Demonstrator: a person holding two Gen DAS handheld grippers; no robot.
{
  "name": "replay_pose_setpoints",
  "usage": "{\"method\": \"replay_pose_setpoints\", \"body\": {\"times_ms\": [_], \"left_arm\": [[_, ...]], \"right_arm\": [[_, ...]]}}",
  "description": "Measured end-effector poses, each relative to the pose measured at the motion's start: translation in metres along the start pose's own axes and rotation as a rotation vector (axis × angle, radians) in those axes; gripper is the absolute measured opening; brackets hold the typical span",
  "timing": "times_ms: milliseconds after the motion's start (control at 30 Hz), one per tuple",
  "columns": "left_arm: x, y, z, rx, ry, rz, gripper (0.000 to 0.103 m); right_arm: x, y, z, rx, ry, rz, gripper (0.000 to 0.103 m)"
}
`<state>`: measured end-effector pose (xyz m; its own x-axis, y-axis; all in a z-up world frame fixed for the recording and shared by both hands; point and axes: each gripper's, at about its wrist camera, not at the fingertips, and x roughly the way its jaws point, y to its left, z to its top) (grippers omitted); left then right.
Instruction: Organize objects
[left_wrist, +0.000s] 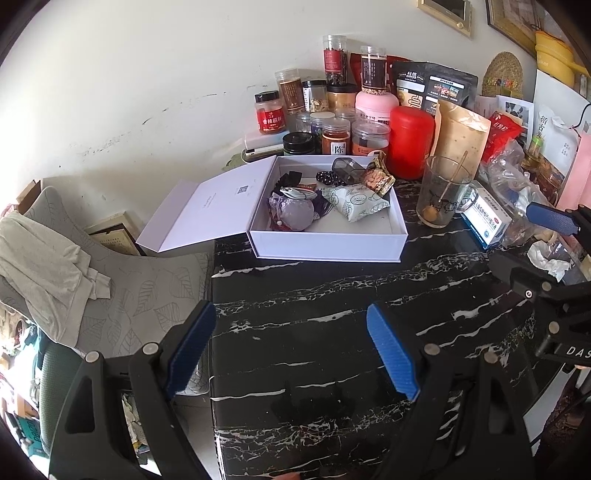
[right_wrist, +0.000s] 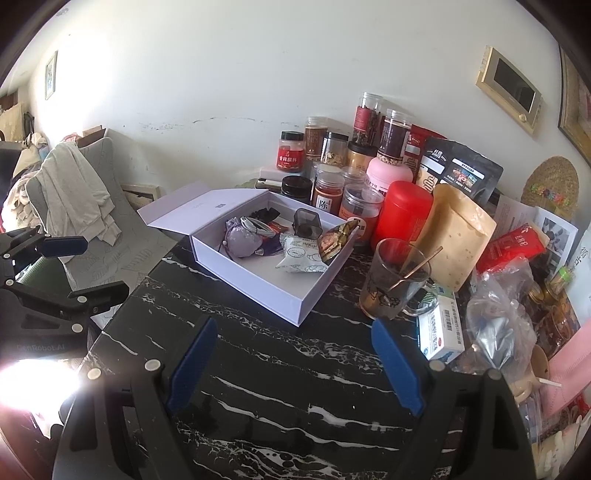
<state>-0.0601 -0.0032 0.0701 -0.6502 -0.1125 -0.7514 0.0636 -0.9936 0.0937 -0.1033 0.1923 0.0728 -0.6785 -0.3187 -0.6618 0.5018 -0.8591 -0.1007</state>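
A white box (left_wrist: 328, 245) (right_wrist: 251, 284) lies open on the black marble table (left_wrist: 332, 295), its lid flapped out to the left. Inside are a purple pouch (left_wrist: 295, 214) (right_wrist: 242, 242), a white cable, a green-printed snack packet (left_wrist: 354, 201) (right_wrist: 299, 254), a dark plastic case (left_wrist: 345, 170) (right_wrist: 308, 221) and a nut packet (left_wrist: 376, 177) (right_wrist: 336, 236). My left gripper (left_wrist: 291, 350) (right_wrist: 88, 267) is open over bare tabletop short of the box. My right gripper (right_wrist: 295, 365) (left_wrist: 532, 247) is open too, right of the box, with nothing between its blue pads.
Several spice jars and a red canister (left_wrist: 410, 140) crowd the wall behind the box. A glass mug with a spoon (right_wrist: 395, 280), a medicine box (right_wrist: 441, 328), a kraft pouch and plastic bags fill the right side. A chair with grey cloth (left_wrist: 55, 258) stands off the table's left edge.
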Motion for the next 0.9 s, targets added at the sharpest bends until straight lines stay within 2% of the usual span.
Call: {"method": "replay_pose_setpoints", "body": {"times_ms": [900], "left_arm": [[-0.004,-0.018,-0.013,0.017,0.01,-0.016,0.083]], "right_arm": [[-0.008,-0.008,-0.019,0.025,0.011,-0.02,0.086]]}}
